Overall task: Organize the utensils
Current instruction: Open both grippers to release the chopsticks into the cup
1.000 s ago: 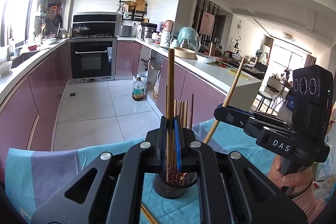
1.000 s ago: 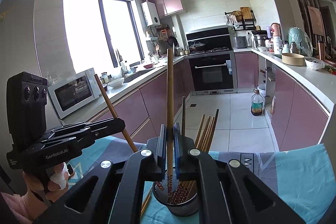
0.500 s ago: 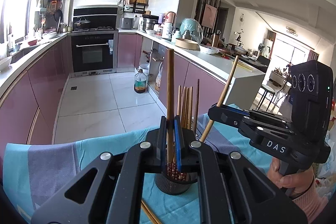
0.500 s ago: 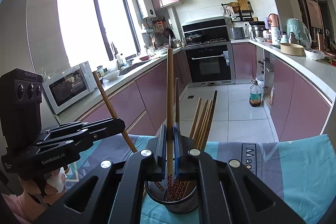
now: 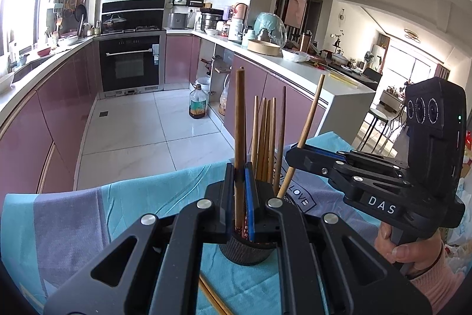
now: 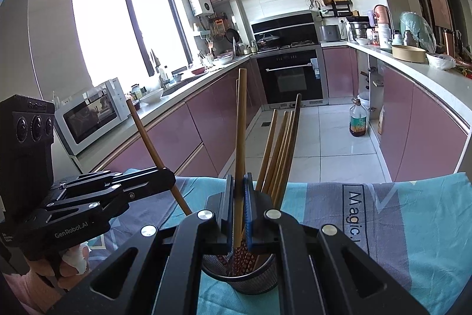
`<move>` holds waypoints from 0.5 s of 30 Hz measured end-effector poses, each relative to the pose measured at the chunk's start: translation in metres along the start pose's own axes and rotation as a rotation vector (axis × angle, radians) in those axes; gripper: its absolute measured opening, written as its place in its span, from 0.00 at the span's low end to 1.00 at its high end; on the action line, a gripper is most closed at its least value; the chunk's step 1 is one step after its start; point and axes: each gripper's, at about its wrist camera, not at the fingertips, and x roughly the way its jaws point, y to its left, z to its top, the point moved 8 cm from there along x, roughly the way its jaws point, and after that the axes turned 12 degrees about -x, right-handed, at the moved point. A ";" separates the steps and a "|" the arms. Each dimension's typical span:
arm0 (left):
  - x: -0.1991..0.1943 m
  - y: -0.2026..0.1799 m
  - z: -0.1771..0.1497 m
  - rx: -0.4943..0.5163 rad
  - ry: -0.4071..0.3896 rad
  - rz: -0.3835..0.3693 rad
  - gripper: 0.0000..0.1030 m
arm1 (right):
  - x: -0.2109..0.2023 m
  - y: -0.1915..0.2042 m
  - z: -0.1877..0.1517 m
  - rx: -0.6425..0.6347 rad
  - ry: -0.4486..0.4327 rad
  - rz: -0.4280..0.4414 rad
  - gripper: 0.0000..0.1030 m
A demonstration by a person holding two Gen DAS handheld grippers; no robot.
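Already several chopsticks (image 5: pixel 267 138) stand in the mesh holder (image 6: pixel 240 279); each gripper, left (image 5: pixel 241 194) and right (image 6: pixel 239 208), is clamped on one more (tips entering), and strays (image 5: pixel 211 297) remain on the cloth (image 5: pixel 88 214).

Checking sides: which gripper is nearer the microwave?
Left. The left gripper is on the microwave's side of the cup; the right gripper is over the cup, farther off.
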 end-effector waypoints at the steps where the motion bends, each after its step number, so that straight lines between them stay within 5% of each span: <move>1: 0.002 0.000 -0.001 0.001 0.004 0.003 0.07 | 0.001 0.000 -0.001 0.001 0.002 0.001 0.05; 15: 0.022 0.008 -0.002 0.013 0.043 0.008 0.07 | 0.010 -0.005 -0.008 0.022 0.020 -0.003 0.05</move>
